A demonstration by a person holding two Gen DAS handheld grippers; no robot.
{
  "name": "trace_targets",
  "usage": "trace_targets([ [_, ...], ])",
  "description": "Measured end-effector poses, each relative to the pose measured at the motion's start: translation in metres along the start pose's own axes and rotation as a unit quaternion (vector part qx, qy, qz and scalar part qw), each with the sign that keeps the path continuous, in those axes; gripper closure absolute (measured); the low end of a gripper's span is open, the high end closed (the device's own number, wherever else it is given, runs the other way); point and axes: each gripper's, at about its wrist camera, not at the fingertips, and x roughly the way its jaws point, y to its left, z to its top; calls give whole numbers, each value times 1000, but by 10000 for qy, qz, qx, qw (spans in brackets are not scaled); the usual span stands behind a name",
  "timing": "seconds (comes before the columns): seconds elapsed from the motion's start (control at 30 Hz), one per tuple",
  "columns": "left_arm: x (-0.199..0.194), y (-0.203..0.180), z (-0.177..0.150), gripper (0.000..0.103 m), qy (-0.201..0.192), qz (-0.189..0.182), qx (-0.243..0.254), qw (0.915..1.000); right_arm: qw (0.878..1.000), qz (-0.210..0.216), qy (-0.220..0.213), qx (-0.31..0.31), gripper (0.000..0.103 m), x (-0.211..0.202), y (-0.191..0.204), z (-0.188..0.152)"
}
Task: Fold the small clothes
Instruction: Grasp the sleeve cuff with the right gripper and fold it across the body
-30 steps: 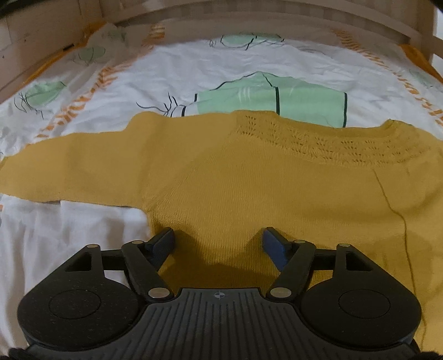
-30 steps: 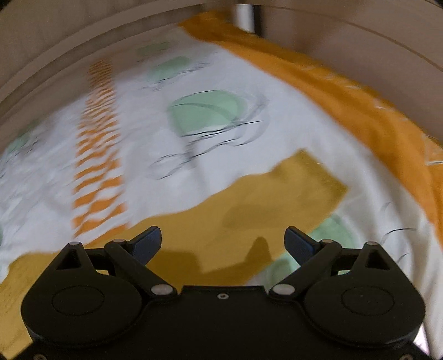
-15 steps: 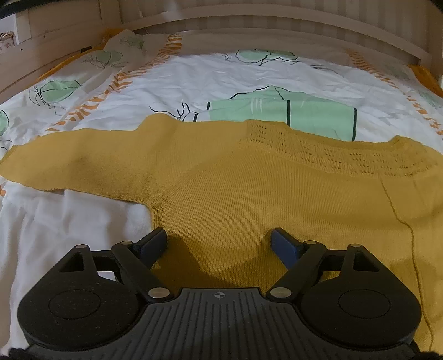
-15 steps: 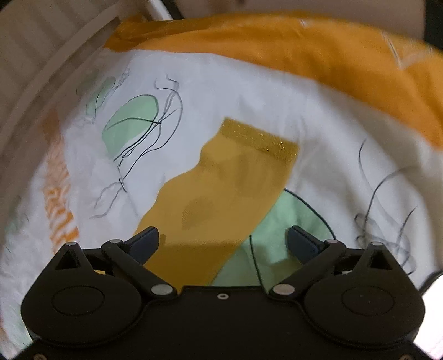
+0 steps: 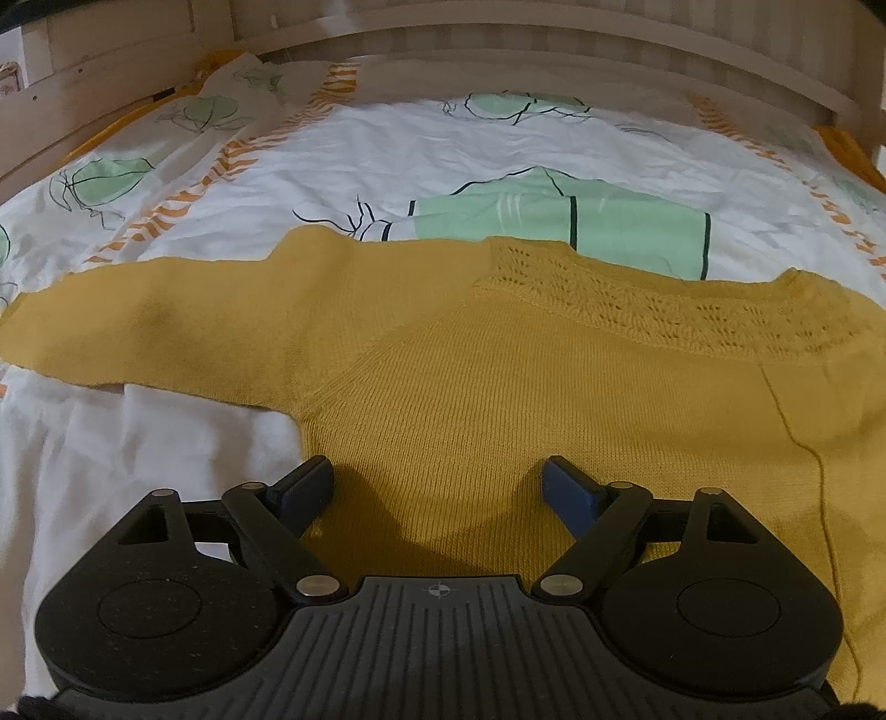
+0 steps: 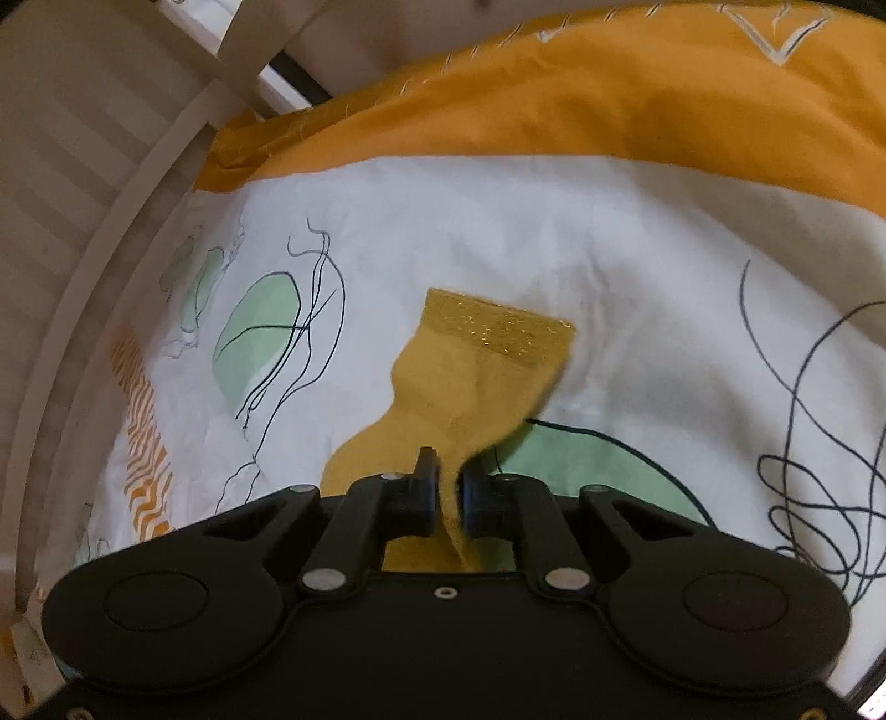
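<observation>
A small mustard-yellow knitted sweater (image 5: 498, 387) lies flat on the bed, neck band toward the headboard, one sleeve (image 5: 138, 327) stretched out to the left. My left gripper (image 5: 437, 487) hovers open over the sweater's lower body, nothing between its fingers. In the right wrist view the other sleeve (image 6: 470, 376) runs away from me, its glittery cuff (image 6: 498, 327) at the far end. My right gripper (image 6: 447, 487) is shut on this sleeve, pinching a raised fold of the knit between its pads.
The bed wears a white cover (image 5: 498, 144) printed with green shapes, black scribbles and orange stripes. A wooden headboard (image 5: 498, 50) bounds the far side. An orange blanket (image 6: 609, 99) lies along the bed's edge beyond the right sleeve, next to a wooden bed rail (image 6: 111, 232).
My right gripper swung round over the sleeve, came down and closed on it, bunching the knit. The left gripper's jaws widened slightly and it stayed over the sweater body.
</observation>
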Motion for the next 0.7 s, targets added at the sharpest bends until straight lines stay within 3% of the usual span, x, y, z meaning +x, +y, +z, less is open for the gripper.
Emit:
trace_targets([
  [0.17,-1,3,7,21,179,-117,104,9997,9950,-70,-292,-954,92,-28,39,-10],
  [0.37,-12,17,22,23,314,-331,-145,9989,9768,624,-352,-2017,93,-82,124,-31],
  [0.57,-42,33,45,23,39,-260,7,9997,9455,1546,-56,-2865,93,-134,222,-95],
  [0.7,-60,48,63,23,-81,-451,85,9989,9221,2171,293,-3189,93,-149,276,-157],
])
